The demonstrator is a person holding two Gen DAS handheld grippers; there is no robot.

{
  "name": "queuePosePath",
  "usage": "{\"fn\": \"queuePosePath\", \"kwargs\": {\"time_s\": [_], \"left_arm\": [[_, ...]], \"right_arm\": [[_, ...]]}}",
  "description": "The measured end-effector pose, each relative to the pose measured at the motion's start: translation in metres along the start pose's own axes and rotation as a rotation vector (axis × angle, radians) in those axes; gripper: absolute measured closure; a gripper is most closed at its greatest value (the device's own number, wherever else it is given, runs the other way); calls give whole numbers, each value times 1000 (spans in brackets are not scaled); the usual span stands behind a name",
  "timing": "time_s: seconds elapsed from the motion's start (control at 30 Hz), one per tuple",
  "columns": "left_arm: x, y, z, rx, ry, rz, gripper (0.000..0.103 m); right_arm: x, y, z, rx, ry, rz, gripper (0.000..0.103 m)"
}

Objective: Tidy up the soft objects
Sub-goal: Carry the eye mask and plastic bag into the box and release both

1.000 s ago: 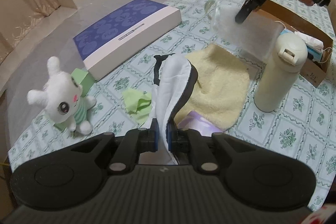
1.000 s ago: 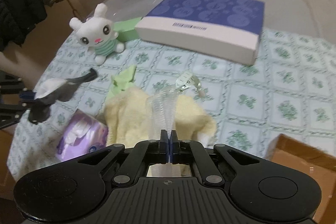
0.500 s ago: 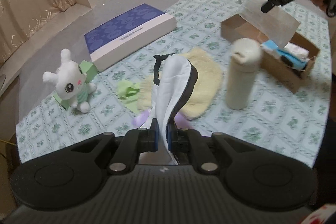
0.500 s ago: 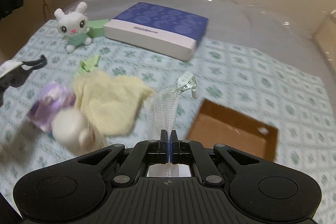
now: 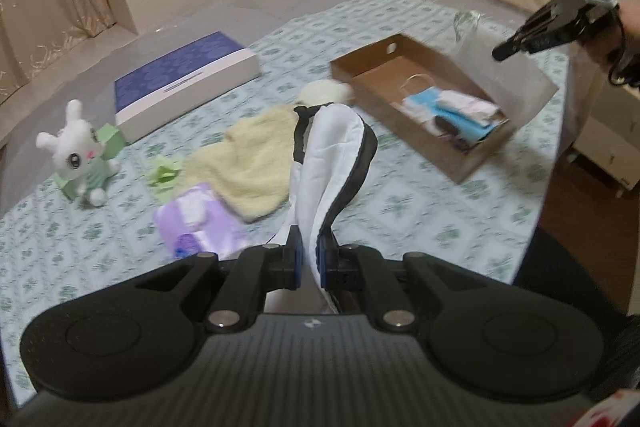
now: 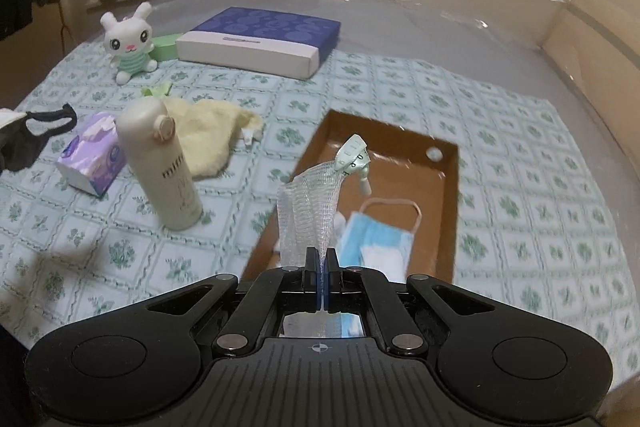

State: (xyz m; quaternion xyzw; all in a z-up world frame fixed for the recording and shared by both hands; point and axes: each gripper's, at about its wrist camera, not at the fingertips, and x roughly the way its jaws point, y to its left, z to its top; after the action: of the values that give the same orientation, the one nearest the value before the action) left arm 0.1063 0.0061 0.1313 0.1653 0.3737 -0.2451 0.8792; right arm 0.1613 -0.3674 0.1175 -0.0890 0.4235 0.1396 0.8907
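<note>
A: Two grippers loaded, both clamped tight. Big things first?

B: Patterned tablecloth (image 6: 500, 163) under everything. Far left, blue box (image 6: 260, 37). Right of centre, open cardboard box (image 6: 450, 195), already holding a blue face mask (image 6: 380, 235) and other small soft pieces. Then yellow towel (image 6: 208, 133), flat, left of the cardboard box.

A: And smaller?

B: White bottle (image 6: 164, 163) standing upright, just near of the towel. Plush rabbit (image 6: 128, 41) far left. Purple tissue pack (image 6: 90, 157) left of the bottle.

A: In the jaws?

B: Right gripper (image 6: 321, 263) pinched fully shut on a mesh pouch (image 6: 310, 203), hanging above the near end of the cardboard box. Left gripper (image 5: 307, 257) nearly shut on a white eye mask (image 5: 332, 155) with black trim, held up over the table, near of the towel.

A: Risks?

B: Thin pinch on slippery mesh, so likely to slip out early. If released off-centre, might land draped on the rim or outside. Low swing across the table could topple the bottle.
</note>
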Motion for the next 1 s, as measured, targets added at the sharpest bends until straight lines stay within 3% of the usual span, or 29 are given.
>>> {"fn": "queuePosePath", "kwargs": {"time_s": [0.23,0.47,1.0], "left_arm": [[1,-50,9,-29,-61,-64,96],[31,-98,36,-98,-103,-157,96],[110,-141,84,-322,-93,-188,96]], "right_arm": [[-25,-32,-36,102,-26,-13,102],[-30,-50,-50,160,-46,-3,102],[-18,-62,-46,231,-86,47,102]]}}
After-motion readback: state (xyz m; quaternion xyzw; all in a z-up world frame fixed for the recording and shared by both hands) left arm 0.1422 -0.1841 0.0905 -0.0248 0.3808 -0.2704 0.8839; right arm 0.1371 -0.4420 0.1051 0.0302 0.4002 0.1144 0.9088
